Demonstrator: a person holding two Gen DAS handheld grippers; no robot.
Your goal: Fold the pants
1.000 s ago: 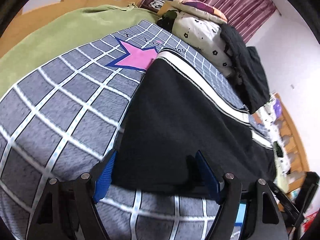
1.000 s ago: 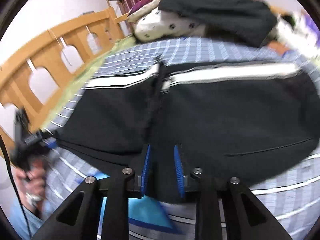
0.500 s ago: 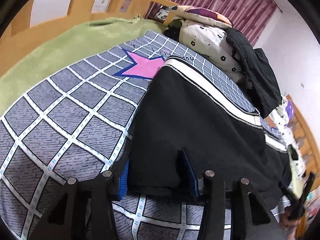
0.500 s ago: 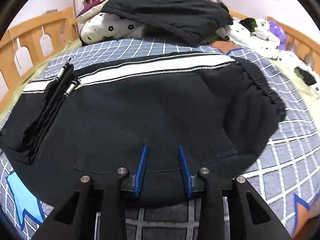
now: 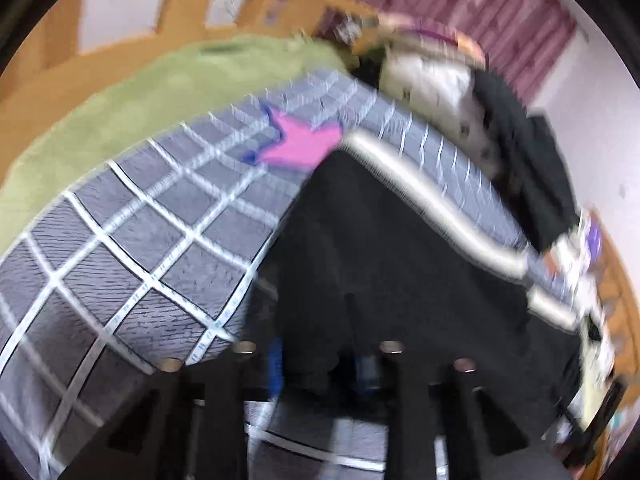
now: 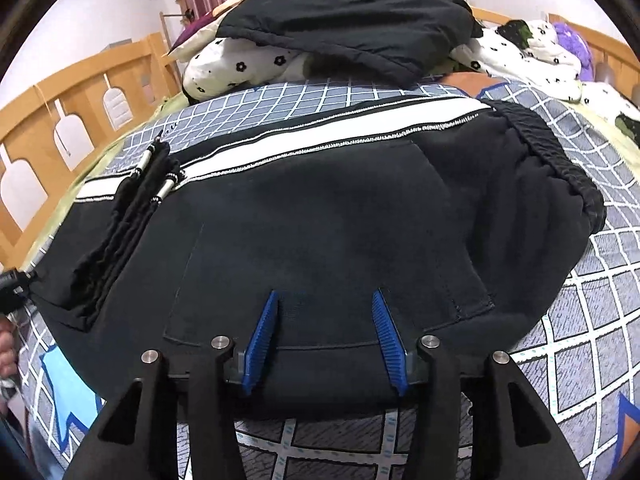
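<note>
Black pants [image 6: 320,216] with a white side stripe [image 6: 320,136] lie flat across the grey checked bedspread [image 6: 600,320], waistband to the right and a folded-over leg end at the left [image 6: 120,232]. My right gripper [image 6: 326,300] is open, its blue pads over the near hem by the back pocket, not pinching cloth. In the blurred left wrist view the pants [image 5: 400,260] fill the middle. My left gripper [image 5: 316,360] has its blue pads close together around the near edge of the black cloth.
A black jacket [image 6: 352,20] lies on flower-print pillows [image 6: 240,68] at the head of the bed. Wooden bed rails [image 6: 60,120] run along the left. A green blanket [image 5: 120,112] and a pink star print [image 5: 304,144] lie beyond the pants.
My left gripper has narrowed onto the pants' near edge and is moving, which blurs its view. My right gripper has opened wider and shifted right along the hem towards the waistband.
</note>
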